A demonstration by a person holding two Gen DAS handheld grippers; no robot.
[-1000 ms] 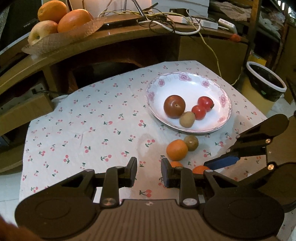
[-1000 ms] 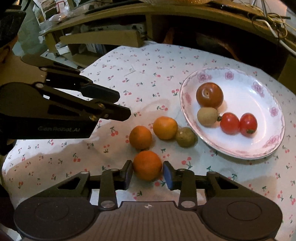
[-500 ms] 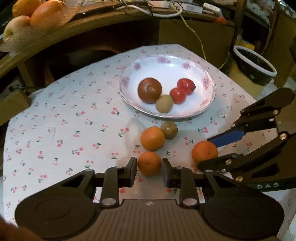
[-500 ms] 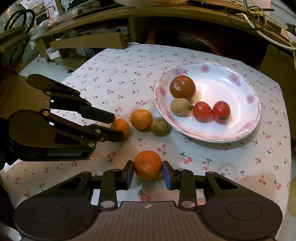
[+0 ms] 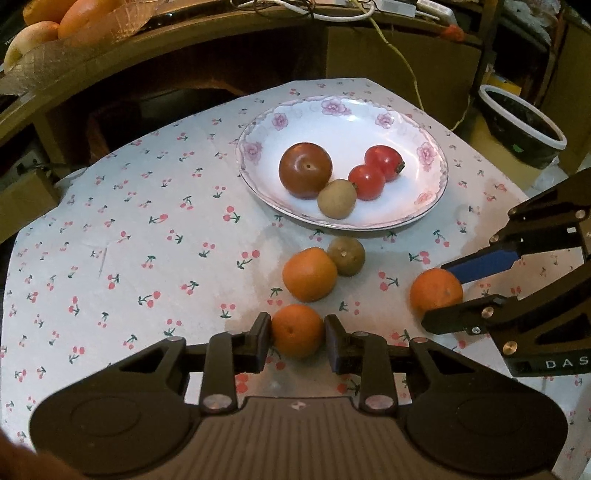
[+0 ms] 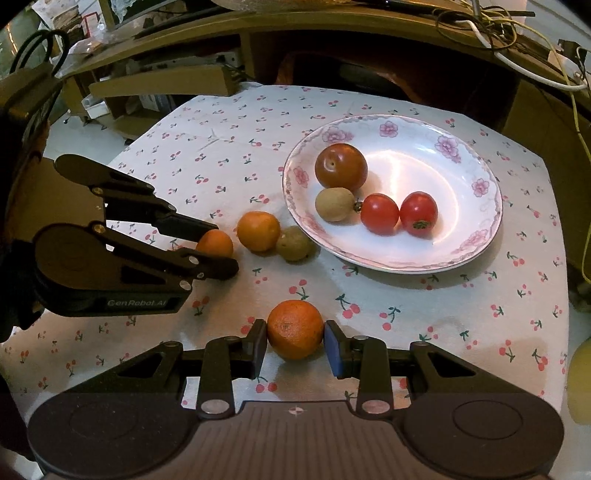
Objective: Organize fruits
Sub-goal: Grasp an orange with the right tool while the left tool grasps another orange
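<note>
1. Orange everywhere: my left gripper (image 5: 297,334) has a mandarin (image 5: 297,330) sitting between its fingers, both pads right up against the peel, so I'd call that pinched. It's at the near edge of the cherry-print tablecloth (image 5: 147,236).
2. Right gripper (image 6: 295,341) is the same deal, jaws closed in on a second mandarin (image 6: 295,328), touching it on both sides. From the left camera it shows up over on the right (image 5: 436,293), clamped between the black fingers.
3. Third mandarin (image 5: 309,274) is loose on the cloth, just beyond the one in my left jaws, and it's touching a greenish kiwi (image 5: 346,256).
4. Flowered white plate (image 5: 424,122) sits farther back, just past that pair. In it: a dark red-brown plum (image 5: 305,169), a second kiwi (image 5: 337,198) leaning on it, and two red tomatoes (image 5: 375,171) side by side.
5. Can't tell if either held mandarin is off the cloth or resting on it.
6. Wooden shelf behind has a dish of bigger fruit (image 5: 48,22) at top left.
</note>
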